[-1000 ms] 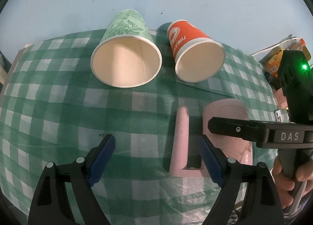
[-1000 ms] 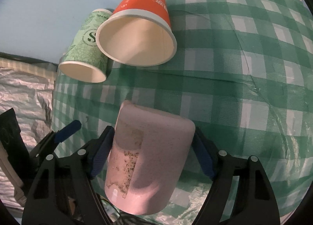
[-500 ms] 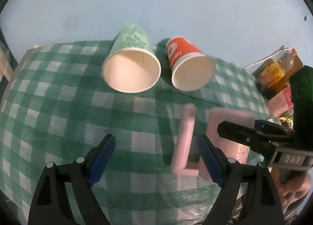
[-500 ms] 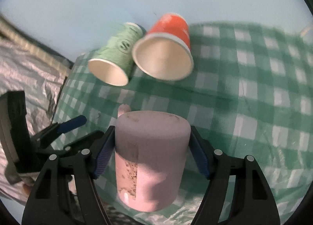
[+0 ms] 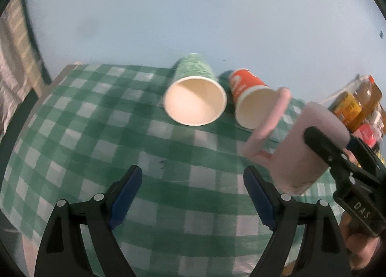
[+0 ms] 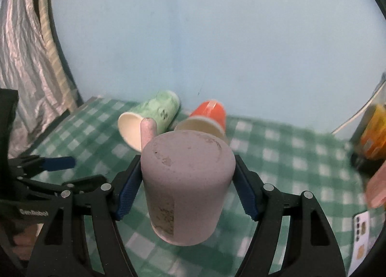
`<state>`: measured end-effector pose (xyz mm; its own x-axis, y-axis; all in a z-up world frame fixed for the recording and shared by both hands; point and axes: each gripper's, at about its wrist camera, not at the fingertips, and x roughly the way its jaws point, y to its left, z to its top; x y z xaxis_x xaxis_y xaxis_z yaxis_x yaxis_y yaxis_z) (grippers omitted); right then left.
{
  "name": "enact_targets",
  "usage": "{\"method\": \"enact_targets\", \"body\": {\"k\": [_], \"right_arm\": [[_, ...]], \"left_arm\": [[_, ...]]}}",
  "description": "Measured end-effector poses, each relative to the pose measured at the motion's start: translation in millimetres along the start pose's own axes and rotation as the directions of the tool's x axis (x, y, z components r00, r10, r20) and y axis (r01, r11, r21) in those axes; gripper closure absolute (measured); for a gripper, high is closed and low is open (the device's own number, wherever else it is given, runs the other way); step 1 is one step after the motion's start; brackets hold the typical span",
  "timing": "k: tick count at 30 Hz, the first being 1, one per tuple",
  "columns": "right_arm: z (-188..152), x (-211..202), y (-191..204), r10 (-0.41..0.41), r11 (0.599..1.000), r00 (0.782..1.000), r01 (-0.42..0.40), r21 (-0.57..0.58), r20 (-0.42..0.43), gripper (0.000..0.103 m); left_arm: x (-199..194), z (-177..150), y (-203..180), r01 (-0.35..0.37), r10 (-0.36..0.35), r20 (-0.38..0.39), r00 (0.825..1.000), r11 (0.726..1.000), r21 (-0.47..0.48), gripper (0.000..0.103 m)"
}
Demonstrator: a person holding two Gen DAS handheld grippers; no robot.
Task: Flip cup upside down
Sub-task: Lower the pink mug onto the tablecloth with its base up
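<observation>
- The right gripper (image 6: 187, 186) was clamped on the pink mug (image 6: 187, 186), a blue pad pressed against each side of its body.
- The mug was held off the green checked tablecloth (image 6: 289, 163), tilted, with its flat base turned toward the right wrist camera.
- The base was dull pink with brownish scuffs and a faint worn ring near its edge; a patchy strip of label residue ran down the side wall.
- Its handle (image 6: 147, 131) stuck out past the far left of the body.
- From the left wrist view the mug (image 5: 302, 149) appeared at the right, leaning, its handle (image 5: 271, 124) pointing up and left, with the black right gripper (image 5: 337, 156) across it.
- The left gripper (image 5: 193, 195) hung with its fingers spread wide and nothing between them, above the tablecloth (image 5: 96, 132).
- A green paper cup (image 5: 196, 95) and an orange paper cup (image 5: 251, 98) lay on their sides near the far edge of the cloth, just beside each other, mouths facing the camera.
- Bottles and packets (image 5: 357, 105) stood blurred at the right edge.
- A phone (image 6: 360, 236) lay on the cloth at lower right in the right wrist view.
</observation>
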<state>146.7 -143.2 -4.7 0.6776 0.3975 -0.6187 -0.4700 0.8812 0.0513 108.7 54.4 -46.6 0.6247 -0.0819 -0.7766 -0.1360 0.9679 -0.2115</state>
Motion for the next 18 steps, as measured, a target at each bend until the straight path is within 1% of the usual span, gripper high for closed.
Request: {"method": "enact_targets", "body": {"k": [4,8,14,18], "right_arm": [[-7,-1,6,-0.045,0.999,0.997,0.047,-0.028,0.063,0.03],[-15,2,11,-0.066,0.997,0.993,0.07,-0.041,0.093,0.03],[-28,7,17,-0.081,0.994,0.99,0.088,-0.058,0.113,0.03],[-37,11,17,-0.07,0.996,0.992,0.076,-0.052,0.1,0.03]], "left_arm": [[5,-5,10,-0.02,0.019,-0.011,1.0,1.0,-0.025,0.016],[7,-9,17,-0.023,0.022,-0.018,1.0,0.999,-0.046,0.016],[5,-10,22,-0.03,0.029,-0.012,1.0,0.998,-0.055,0.016],[5,-10,23,-0.025,0.024,-0.01,1.0,0.998,-0.057,0.016]]}}
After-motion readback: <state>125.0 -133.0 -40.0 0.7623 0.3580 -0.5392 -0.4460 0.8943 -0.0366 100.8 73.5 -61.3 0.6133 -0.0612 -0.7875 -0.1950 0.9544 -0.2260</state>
